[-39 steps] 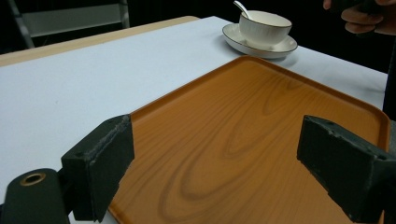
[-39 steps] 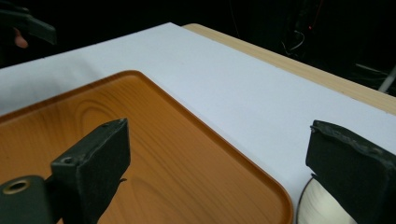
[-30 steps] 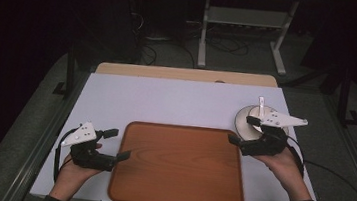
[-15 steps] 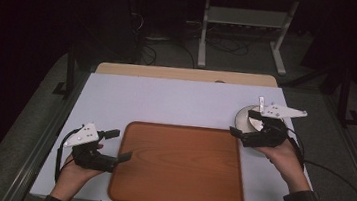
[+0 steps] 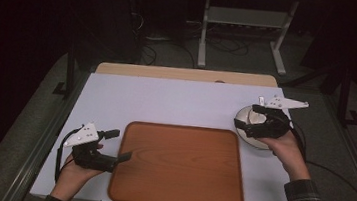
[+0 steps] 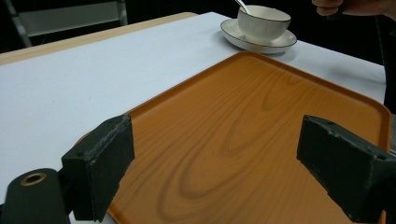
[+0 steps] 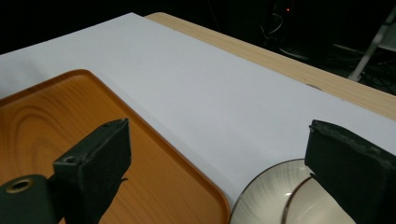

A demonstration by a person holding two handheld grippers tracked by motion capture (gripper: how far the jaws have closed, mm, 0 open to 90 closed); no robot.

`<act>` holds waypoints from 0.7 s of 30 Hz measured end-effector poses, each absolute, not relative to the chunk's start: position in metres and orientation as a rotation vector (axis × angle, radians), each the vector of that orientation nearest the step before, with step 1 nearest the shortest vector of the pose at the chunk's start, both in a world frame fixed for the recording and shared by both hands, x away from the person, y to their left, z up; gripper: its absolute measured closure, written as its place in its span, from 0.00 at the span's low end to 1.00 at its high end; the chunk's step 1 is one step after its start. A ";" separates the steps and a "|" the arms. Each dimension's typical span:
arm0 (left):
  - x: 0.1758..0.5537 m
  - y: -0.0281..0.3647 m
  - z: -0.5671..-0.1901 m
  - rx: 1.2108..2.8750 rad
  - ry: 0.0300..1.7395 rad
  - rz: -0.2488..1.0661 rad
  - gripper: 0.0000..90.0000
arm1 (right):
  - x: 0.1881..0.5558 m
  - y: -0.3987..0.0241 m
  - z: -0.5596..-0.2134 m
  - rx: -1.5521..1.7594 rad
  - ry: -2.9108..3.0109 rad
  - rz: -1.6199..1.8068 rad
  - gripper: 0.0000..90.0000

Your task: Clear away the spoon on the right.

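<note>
Cup [image 6: 263, 22] and saucer [image 6: 258, 41] stand together on the white table cover [image 5: 176, 103], just off the far right corner of the wooden tray [image 5: 179, 166], with a spoon handle [image 6: 242, 5] rising out of the cup. In the high view the right gripper [image 5: 257, 124] hangs directly over them, so it is plainly the nearer of the two; the left gripper [image 5: 119, 153] sits well apart at the tray's near left edge, its tips just over the rim. Seen along the right gripper's own jaws, the saucer [image 7: 266, 198] lies low and to the right, partly under the right-hand jaw, while the tray's corner [image 7: 205, 196] lies under the left one. Both jaws stand wide apart and grip nothing. The left gripper's jaws are likewise spread wide and empty, looking across the bare tray toward the cup. The likely next move is to take the cup or saucer and bring it onto the tray, and that turns on lowering the right gripper and shifting it toward the crockery so the rim falls between the jaws instead of beneath one. The saucer is round, so no long axis matters; only the spoon handle leans out. No brand, label or writing can be read anywhere.
</note>
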State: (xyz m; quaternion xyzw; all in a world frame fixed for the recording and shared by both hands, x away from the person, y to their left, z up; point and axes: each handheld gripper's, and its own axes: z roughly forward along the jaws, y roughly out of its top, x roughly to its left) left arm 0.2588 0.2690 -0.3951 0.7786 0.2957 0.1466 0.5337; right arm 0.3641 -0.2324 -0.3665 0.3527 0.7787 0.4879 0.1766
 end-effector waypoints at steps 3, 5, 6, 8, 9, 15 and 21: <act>0.259 0.269 -0.395 1.857 0.707 0.348 0.12 | 0.369 -0.236 -0.366 1.020 2.200 1.378 0.08; 0.259 0.269 -0.395 1.857 0.707 0.348 0.12 | 0.372 -0.238 -0.366 1.026 2.200 1.374 0.10; 0.259 0.269 -0.395 1.856 0.705 0.349 0.12 | 0.374 -0.240 -0.365 1.026 2.205 1.369 0.11; 0.259 0.269 -0.395 1.857 0.706 0.349 0.12 | 0.378 -0.242 -0.365 1.038 2.202 1.370 0.12; 0.259 0.269 -0.395 1.857 0.706 0.349 0.12 | 0.378 -0.242 -0.365 1.038 2.202 1.370 0.12; 0.259 0.269 -0.395 1.856 0.706 0.349 0.12 | 0.390 -0.250 -0.363 1.082 2.196 1.353 0.15; 0.259 0.270 -0.395 1.857 0.703 0.351 0.12 | 0.402 -0.255 -0.364 1.139 2.206 1.336 0.18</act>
